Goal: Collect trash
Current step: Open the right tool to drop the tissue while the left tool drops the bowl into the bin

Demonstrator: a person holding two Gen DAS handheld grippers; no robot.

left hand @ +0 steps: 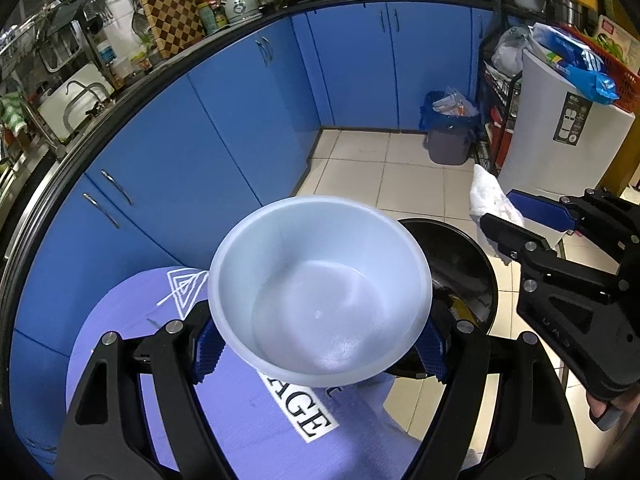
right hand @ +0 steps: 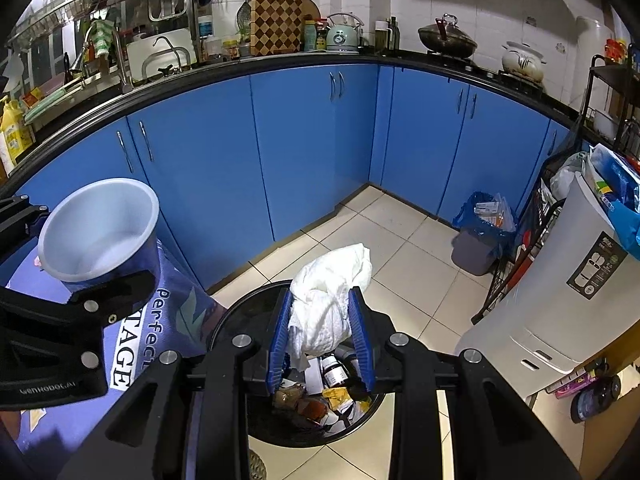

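My left gripper (left hand: 320, 344) is shut on a white plastic bowl (left hand: 320, 292), empty, held above a purple round table (left hand: 248, 412). The bowl also shows in the right wrist view (right hand: 100, 232). My right gripper (right hand: 322, 320) is shut on a crumpled white paper towel (right hand: 332, 284) and holds it over a black trash bin (right hand: 304, 404) that has wrappers and bottles inside. In the left wrist view the towel (left hand: 494, 200) hangs from the right gripper (left hand: 508, 210) just above the bin (left hand: 460, 264), to the right of the bowl.
Blue cabinets (right hand: 304, 152) curve behind the scene. A grey bin with a blue liner (right hand: 480, 232) stands in the floor corner. A white appliance (right hand: 560, 292) and a black wire rack (right hand: 516, 256) are at right. The floor is tiled (right hand: 408, 256).
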